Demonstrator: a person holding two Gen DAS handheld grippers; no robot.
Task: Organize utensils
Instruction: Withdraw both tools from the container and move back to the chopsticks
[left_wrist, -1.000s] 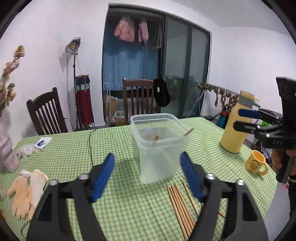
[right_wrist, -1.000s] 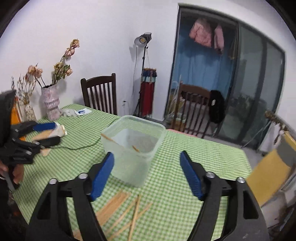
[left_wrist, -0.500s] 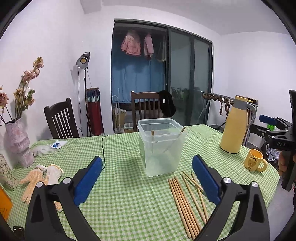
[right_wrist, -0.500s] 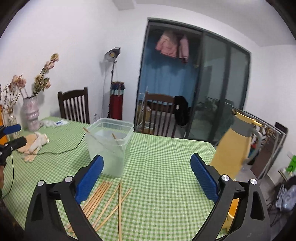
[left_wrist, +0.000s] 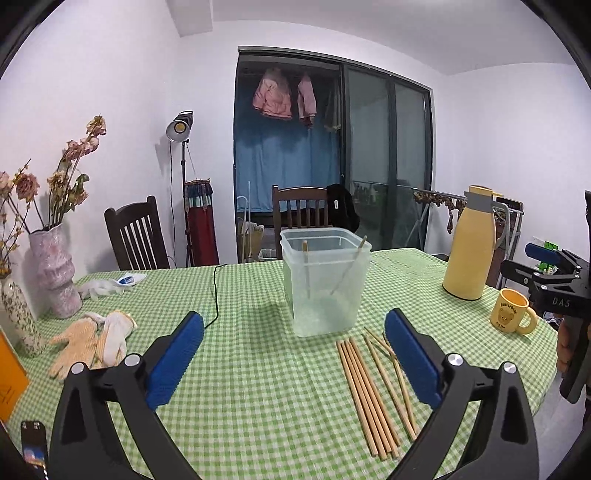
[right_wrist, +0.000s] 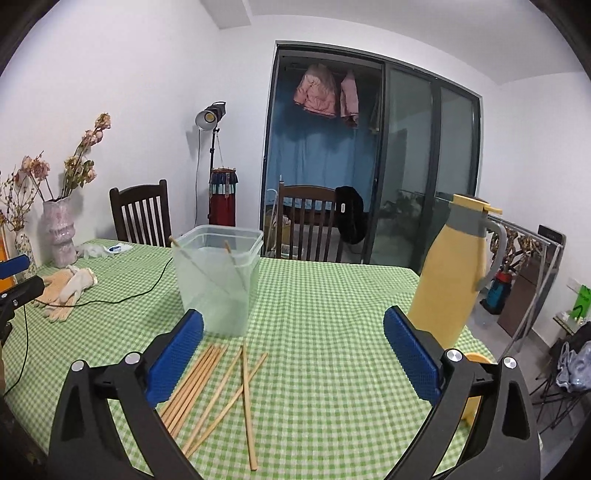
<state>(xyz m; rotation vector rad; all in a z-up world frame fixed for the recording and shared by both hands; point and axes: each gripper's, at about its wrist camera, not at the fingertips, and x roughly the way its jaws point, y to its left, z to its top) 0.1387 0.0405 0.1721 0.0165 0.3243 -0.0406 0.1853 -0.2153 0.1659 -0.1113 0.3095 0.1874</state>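
Now both grippers, left (left_wrist: 293, 360) and right (right_wrist: 293, 360), have backed off the tub (left_wrist: 325, 282), jaws spread empty; loose chopsticks (left_wrist: 373, 391) probably next.

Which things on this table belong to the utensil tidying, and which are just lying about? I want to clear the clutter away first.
Part of the job:
- loose chopsticks on the cloth
- clear plastic container, two chopsticks leaning inside
- left gripper and right gripper, both open and empty

Just lying about:
- work gloves
- yellow thermos jug
- yellow mug
- flower vase
- black cable
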